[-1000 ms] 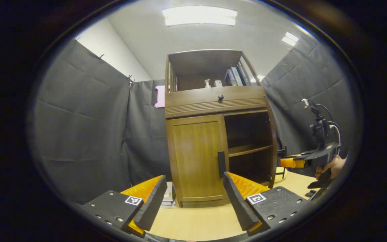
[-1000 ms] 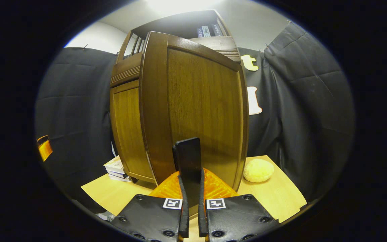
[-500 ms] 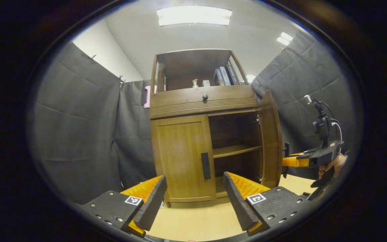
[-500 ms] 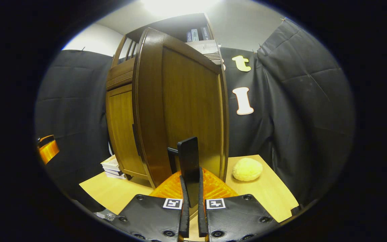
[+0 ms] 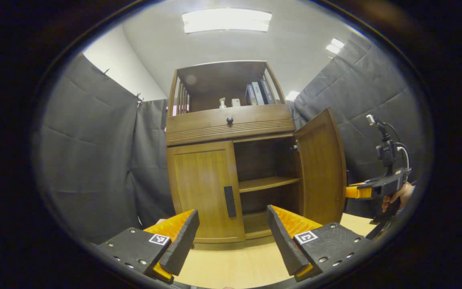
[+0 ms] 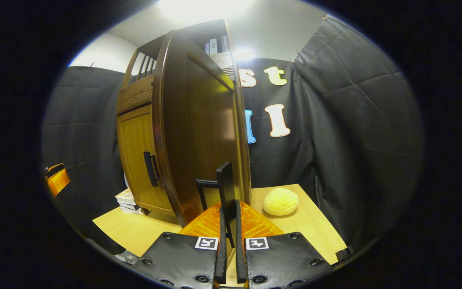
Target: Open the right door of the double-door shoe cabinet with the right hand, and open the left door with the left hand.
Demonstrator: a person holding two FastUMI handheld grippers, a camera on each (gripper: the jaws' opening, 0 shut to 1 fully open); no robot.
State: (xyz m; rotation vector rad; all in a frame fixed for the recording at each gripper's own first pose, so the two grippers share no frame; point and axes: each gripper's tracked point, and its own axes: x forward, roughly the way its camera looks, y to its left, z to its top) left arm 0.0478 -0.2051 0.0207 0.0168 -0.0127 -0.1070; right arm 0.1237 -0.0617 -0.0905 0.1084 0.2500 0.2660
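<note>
Right gripper view: right tongs (image 6: 228, 224) are pinching the right door's handle (image 6: 226, 186).
Left tongs (image 5: 231, 237): gaping wide, facing the left door's handle (image 5: 229, 201).
Advice: be closing squarely on it before pulling.

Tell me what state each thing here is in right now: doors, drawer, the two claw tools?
right door: swung open, handle clamped.
left door: closed, its handle untouched.
drawer: closed.
right gripper: shut on the right door's handle.
left gripper: open, holding nothing, short of the cabinet.
ceiling light: on.
</note>
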